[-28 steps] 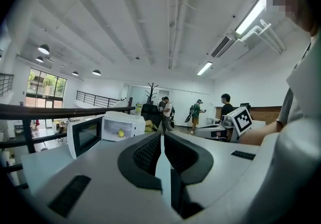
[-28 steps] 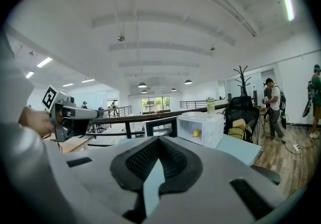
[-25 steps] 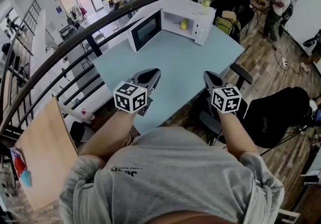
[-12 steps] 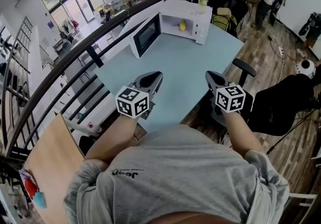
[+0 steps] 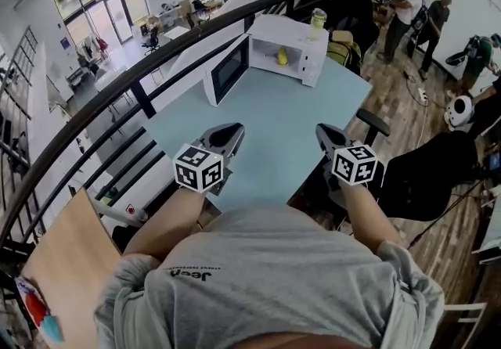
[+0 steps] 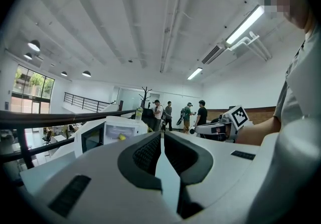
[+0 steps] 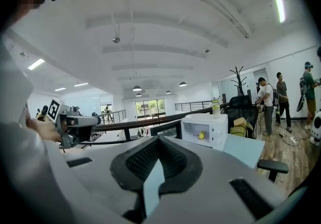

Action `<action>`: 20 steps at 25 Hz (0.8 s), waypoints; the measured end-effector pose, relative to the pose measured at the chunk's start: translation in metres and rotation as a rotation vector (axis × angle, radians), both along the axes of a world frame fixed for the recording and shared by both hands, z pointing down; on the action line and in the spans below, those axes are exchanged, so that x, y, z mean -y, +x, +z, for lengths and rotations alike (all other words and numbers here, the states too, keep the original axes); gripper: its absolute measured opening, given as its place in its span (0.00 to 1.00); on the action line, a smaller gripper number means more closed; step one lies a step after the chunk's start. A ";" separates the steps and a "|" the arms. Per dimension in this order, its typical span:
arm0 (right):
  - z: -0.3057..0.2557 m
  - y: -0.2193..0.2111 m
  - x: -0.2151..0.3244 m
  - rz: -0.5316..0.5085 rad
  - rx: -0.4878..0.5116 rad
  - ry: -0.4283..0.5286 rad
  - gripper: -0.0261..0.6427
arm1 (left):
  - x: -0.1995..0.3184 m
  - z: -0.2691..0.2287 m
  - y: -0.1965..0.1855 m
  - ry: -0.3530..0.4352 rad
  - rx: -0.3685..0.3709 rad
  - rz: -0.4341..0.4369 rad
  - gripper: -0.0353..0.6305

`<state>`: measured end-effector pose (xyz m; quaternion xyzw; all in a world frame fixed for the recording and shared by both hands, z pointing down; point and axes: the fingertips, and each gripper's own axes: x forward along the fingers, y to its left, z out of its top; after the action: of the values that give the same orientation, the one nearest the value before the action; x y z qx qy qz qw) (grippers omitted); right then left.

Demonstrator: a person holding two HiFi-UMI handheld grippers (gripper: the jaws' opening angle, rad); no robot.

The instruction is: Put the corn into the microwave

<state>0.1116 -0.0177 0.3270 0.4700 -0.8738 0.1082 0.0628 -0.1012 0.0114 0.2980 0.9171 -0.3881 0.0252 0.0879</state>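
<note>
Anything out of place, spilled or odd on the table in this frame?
Nothing is spilled or damaged. The only loose end: the microwave at the far end of the table has its door swung wide open, with the yellow corn lying inside.

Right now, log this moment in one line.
corn: inside microwave | door: open | left gripper: shut, empty | right gripper: shut, empty
</note>
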 end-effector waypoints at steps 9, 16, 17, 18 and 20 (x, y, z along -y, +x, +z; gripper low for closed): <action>0.010 -0.009 0.010 -0.029 -0.018 -0.029 0.06 | 0.006 0.011 -0.002 -0.015 -0.026 -0.006 0.11; 0.013 -0.008 0.019 -0.047 -0.012 -0.034 0.06 | 0.011 0.011 -0.004 -0.020 -0.019 -0.024 0.11; 0.013 -0.008 0.020 -0.049 -0.012 -0.035 0.06 | 0.011 0.010 -0.004 -0.020 -0.018 -0.026 0.11; 0.013 -0.008 0.021 -0.052 -0.013 -0.036 0.06 | 0.011 0.010 -0.005 -0.020 -0.017 -0.028 0.11; 0.014 -0.009 0.022 -0.059 -0.015 -0.035 0.06 | 0.012 0.010 -0.005 -0.020 -0.015 -0.032 0.11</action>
<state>0.1024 -0.0400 0.3411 0.4437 -0.8846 0.1183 0.0808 -0.1064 -0.0010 0.3077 0.9099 -0.4020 0.0208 0.1005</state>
